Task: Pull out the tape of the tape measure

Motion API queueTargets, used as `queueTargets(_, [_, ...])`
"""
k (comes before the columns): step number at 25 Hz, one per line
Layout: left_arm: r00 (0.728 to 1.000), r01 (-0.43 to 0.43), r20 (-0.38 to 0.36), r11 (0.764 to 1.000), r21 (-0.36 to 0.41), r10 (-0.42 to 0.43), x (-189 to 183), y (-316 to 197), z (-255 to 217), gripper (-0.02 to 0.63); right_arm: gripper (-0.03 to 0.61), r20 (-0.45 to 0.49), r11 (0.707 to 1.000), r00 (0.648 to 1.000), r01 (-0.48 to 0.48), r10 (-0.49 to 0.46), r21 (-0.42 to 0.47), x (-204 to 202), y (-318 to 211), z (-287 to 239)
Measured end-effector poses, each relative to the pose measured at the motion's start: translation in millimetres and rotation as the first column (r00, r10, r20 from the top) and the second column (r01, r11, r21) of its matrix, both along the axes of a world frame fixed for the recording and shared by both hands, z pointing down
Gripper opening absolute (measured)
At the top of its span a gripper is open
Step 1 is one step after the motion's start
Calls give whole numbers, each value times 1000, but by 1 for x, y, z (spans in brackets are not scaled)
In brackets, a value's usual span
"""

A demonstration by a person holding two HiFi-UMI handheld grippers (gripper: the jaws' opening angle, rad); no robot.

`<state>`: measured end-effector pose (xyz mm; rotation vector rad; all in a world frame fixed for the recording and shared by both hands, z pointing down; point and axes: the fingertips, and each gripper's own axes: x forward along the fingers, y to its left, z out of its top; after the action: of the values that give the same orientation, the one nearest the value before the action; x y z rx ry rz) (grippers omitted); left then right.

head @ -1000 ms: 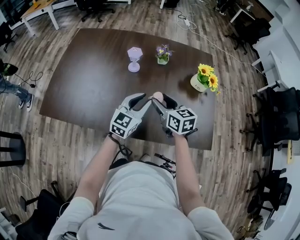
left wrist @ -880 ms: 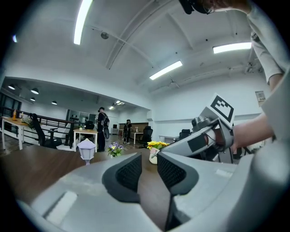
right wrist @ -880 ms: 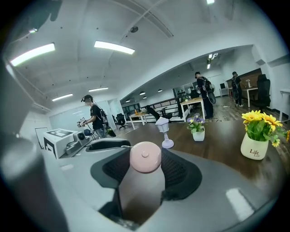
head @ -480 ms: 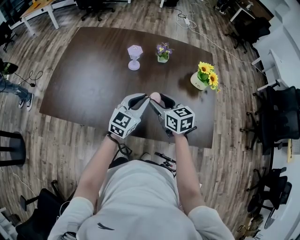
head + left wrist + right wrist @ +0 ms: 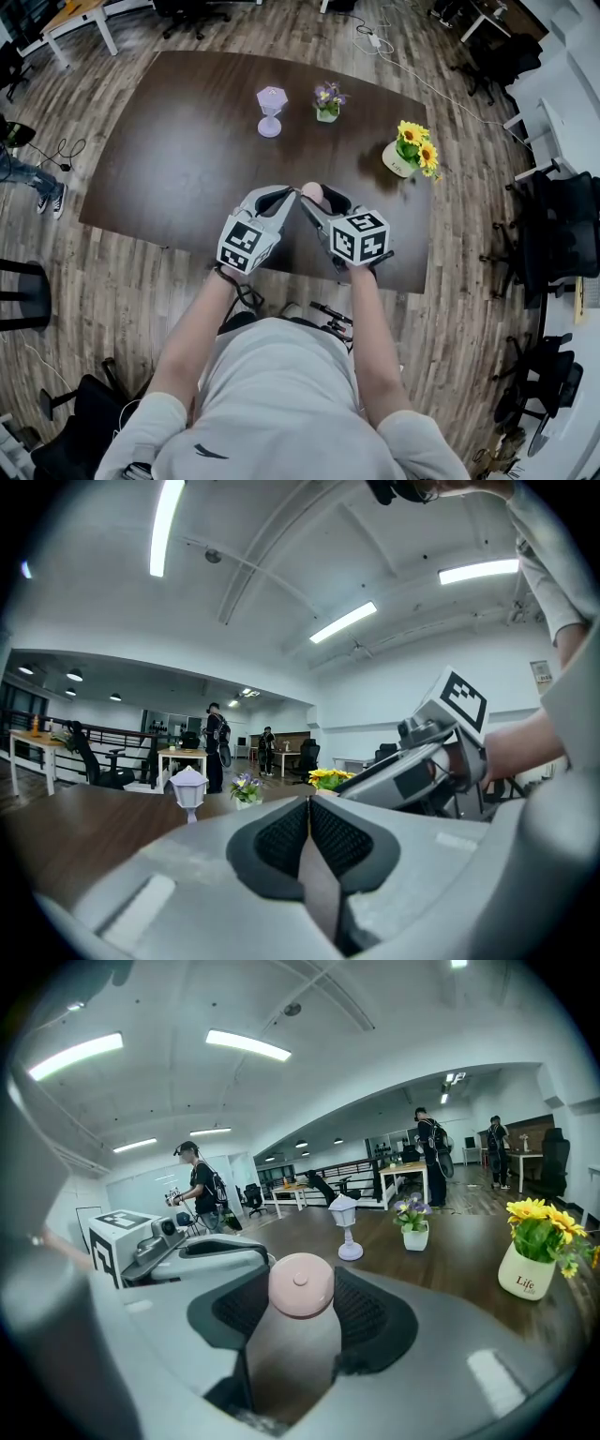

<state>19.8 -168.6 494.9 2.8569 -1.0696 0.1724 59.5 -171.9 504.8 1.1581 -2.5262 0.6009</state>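
A round pink tape measure (image 5: 312,193) (image 5: 301,1285) is held above the near edge of the dark table (image 5: 178,169), and my right gripper (image 5: 317,195) (image 5: 302,1309) is shut on it, pads on both sides. My left gripper (image 5: 292,195) (image 5: 307,806) points at it from the left, tips right beside the pink case. Its jaws are closing and the pads (image 5: 283,838) meet at the tips, with a thin brownish strip pinched between them, seemingly the tape's end. The left gripper view does not show the case, only the right gripper's body (image 5: 412,771).
On the table's far side stand a lilac lantern ornament (image 5: 270,111), a small pot of purple flowers (image 5: 326,105) and a white pot of sunflowers (image 5: 409,155). Black office chairs (image 5: 562,234) crowd the right. People (image 5: 199,1194) stand at desks in the background.
The left gripper's jaws have closed from wide open to nearly together beside the tape measure. Both grippers have hardly shifted; the right one still holds the case.
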Motion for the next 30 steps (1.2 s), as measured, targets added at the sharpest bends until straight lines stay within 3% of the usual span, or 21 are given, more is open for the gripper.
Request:
queueTargets(4, [999, 34, -8, 999, -9, -34, -13, -5, 1, 15, 218, -12, 1000, 1000, -16, 16, -3, 5, 0, 3])
queueTargets(11, [1000, 14, 26, 1000, -5, -14, -16, -3, 7, 15, 218, -47, 1000, 999, -17, 17, 4, 6, -2, 9])
queueTargets(25, [997, 62, 38, 998, -24, -61, -24, -9, 17, 21, 217, -147, 995, 988, -28, 41, 93, 1, -8, 13])
queueTargets(27, [995, 100, 26, 994, -39, -99, -33, -13, 19, 26, 218, -159, 994, 985, -57, 72, 96, 9, -11, 15])
queueTargets(30, [973, 226, -30, 970, -91, -230, -74, -27, 20, 6, 216, -134, 982, 974, -170, 180, 85, 48, -17, 14])
